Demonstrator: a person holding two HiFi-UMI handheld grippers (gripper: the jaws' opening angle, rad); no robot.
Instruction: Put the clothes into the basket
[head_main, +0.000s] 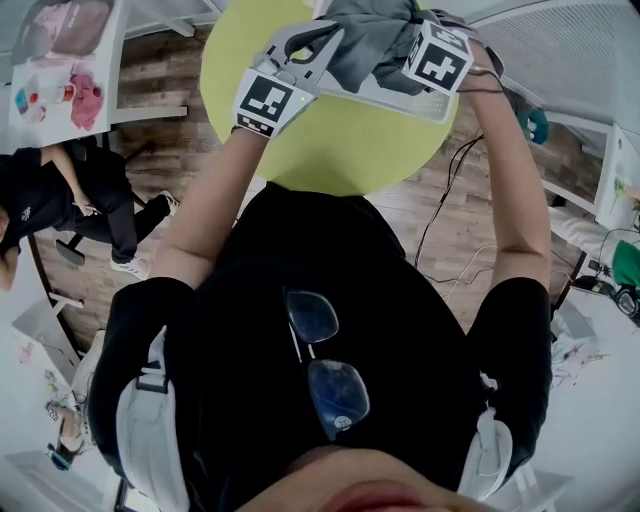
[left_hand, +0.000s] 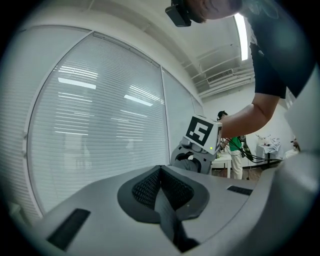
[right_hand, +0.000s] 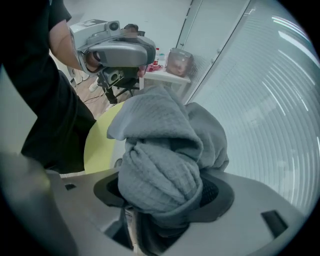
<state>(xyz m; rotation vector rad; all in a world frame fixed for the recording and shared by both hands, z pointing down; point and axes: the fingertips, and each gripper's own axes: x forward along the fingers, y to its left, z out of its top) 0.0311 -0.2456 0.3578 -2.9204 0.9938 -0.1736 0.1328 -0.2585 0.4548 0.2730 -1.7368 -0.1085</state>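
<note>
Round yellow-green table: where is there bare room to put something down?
The round yellow-green table is bare across its near half, up to the person's black shirt. The far side is crowded: the shut left gripper and the right gripper, clamped on a grey waffle-knit cloth, hang there.

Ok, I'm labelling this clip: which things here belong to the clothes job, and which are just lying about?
Job:
grey garment, bunched in the right gripper
left gripper, shut and empty
No basket in view.

Lying about:
yellow-green round table
floor cables
pink items on the white side table
seated person
</note>
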